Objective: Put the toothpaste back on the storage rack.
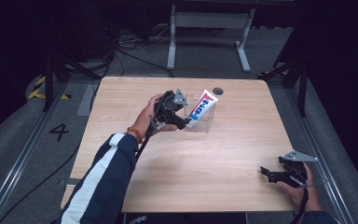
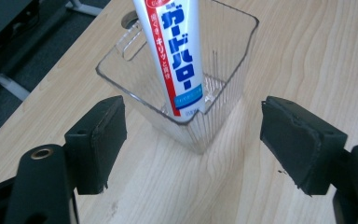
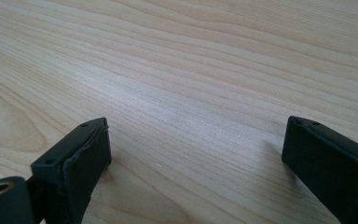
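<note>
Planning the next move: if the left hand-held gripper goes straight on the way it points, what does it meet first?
Probably the clear cup holding the toothpaste tube. The left hand-held gripper is open, its jaws either side of the cup's near corner; the gap is hard to judge.

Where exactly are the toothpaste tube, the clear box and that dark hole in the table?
white toothpaste tube (image 2: 175, 60), left gripper view, printed front
clear plastic box (image 2: 228, 60), left gripper view, right wall
dark round hole (image 1: 218, 90), high view, centre

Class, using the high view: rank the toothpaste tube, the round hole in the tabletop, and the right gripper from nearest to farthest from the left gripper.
1. Toothpaste tube, leaning in the clear container just beside the left gripper.
2. Round hole, beyond the container near the table's far edge.
3. Right gripper, at the table's near right corner.
</note>
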